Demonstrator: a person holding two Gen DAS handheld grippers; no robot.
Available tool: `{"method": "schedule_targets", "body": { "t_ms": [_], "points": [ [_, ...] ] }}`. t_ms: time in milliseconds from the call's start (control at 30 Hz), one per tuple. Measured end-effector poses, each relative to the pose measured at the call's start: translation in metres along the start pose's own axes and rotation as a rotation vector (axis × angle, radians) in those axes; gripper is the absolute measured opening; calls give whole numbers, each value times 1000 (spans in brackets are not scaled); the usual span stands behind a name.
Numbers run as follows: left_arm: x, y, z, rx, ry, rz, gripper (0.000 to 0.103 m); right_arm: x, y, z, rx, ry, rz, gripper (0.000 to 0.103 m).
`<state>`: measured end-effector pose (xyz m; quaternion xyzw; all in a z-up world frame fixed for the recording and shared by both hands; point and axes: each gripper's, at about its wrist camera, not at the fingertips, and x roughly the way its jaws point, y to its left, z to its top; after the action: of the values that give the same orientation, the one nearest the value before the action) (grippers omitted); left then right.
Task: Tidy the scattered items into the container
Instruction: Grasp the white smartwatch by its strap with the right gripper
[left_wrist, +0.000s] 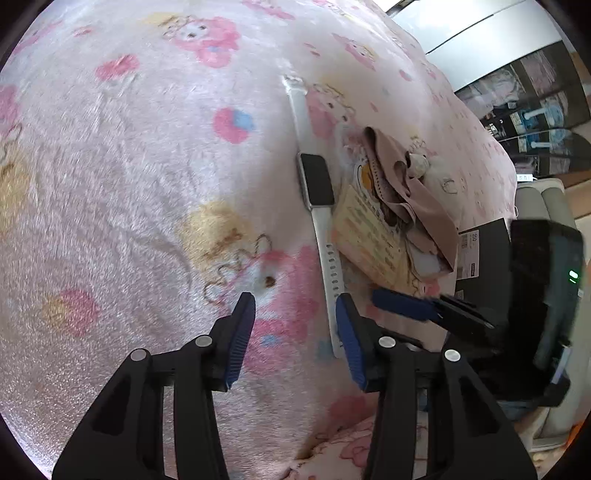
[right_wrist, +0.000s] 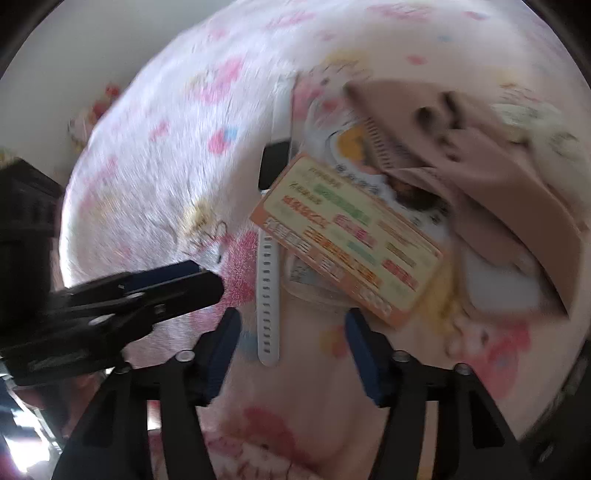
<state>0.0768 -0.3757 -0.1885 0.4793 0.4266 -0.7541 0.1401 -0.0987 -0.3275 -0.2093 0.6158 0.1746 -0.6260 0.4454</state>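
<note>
A white smartwatch (left_wrist: 316, 180) with a black screen lies on the pink cartoon-print blanket (left_wrist: 147, 166), its strap running down toward me. To its right lie a yellow-orange printed card (left_wrist: 364, 236), a beige cloth (left_wrist: 410, 188) and a small plush toy (left_wrist: 417, 160). My left gripper (left_wrist: 294, 297) hangs open over the blanket, and the strap's end lies by its right finger. In the right wrist view, my right gripper (right_wrist: 292, 313) is open above the strap (right_wrist: 267, 288), with the card (right_wrist: 351, 240) and the cloth (right_wrist: 487, 166) beyond. Neither gripper holds anything.
A dark box (left_wrist: 484, 251) with a white label sits at the blanket's right edge. The right gripper (left_wrist: 402, 304) reaches in from the right in the left wrist view. In the right wrist view the left gripper (right_wrist: 166, 284) comes in from the left. Furniture stands beyond the bed.
</note>
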Motion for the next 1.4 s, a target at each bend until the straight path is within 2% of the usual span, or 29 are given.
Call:
{"method": "schedule_targets", "body": {
  "t_ms": [67, 133, 233, 433, 500, 533, 567, 600, 633, 700, 767, 800, 833, 900, 933, 1000, 1067, 1167, 1200, 1233, 1267, 1400],
  "points": [
    [-1, 2, -2, -8, -5, 11, 45, 9, 3, 3, -18, 10, -19, 55],
    [-4, 5, -3, -7, -2, 3, 45, 7, 3, 1, -28, -1, 8, 14],
    [-3, 7, -3, -6, 4, -12, 45, 2, 2, -7, -27, -20, 44, 5],
    [15, 0, 5, 10, 35, -103, 45, -17, -3, -23, -17, -68, 95, 3],
    [27, -2, 12, 7, 61, -112, 45, -17, -3, -21, -22, -62, 108, 4],
    [33, -5, 16, 15, 71, -119, 43, -11, -5, -19, -26, -41, 96, 7],
    [36, -5, 18, 19, 79, -118, 32, -7, -4, -12, -25, -24, 72, 10],
    [41, -8, 20, 26, 101, -116, 19, -3, -5, -9, -22, -10, 47, 18],
    [45, -12, 21, 31, 120, -121, 14, 2, -7, -6, -7, 4, 34, 27],
    [45, -16, 21, 42, 129, -144, 13, 5, -12, -2, 17, 11, 64, 35],
    [39, -27, 18, 88, 135, -177, 4, 2, -16, 1, 30, -13, 82, 35],
    [36, -34, 16, 107, 139, -203, 4, -1, -18, 1, 38, -36, 92, 35],
    [32, -43, 15, 138, 146, -224, 4, -6, -23, 1, 47, -51, 99, 29],
    [26, -55, 13, 193, 154, -213, 5, -13, -29, -1, 67, -69, 93, 12],
    [24, -60, 11, 211, 157, -205, 7, -19, -32, -5, 81, -92, 99, 12],
    [18, -63, 8, 228, 169, -213, 20, -27, -33, -17, 89, -130, 93, 12],
    [11, -56, 7, 219, 152, -198, 32, -36, -37, -34, 99, -152, 36, 11],
    [8, -38, 8, 166, 122, -162, 33, -52, -61, -61, 121, -172, -60, 11],
    [10, -34, 9, 143, 112, -141, 33, -56, -70, -70, 154, -169, -69, 11],
    [9, -25, 11, 118, 103, -118, 33, -54, -55, -84, 187, -167, -82, 11],
    [9, -19, 14, 104, 100, -106, 33, -53, -58, -90, 208, -162, -89, 10],
    [12, -5, 17, 62, 99, -118, 33, -58, -75, -112, 292, -134, -138, 11]
  ]
}}
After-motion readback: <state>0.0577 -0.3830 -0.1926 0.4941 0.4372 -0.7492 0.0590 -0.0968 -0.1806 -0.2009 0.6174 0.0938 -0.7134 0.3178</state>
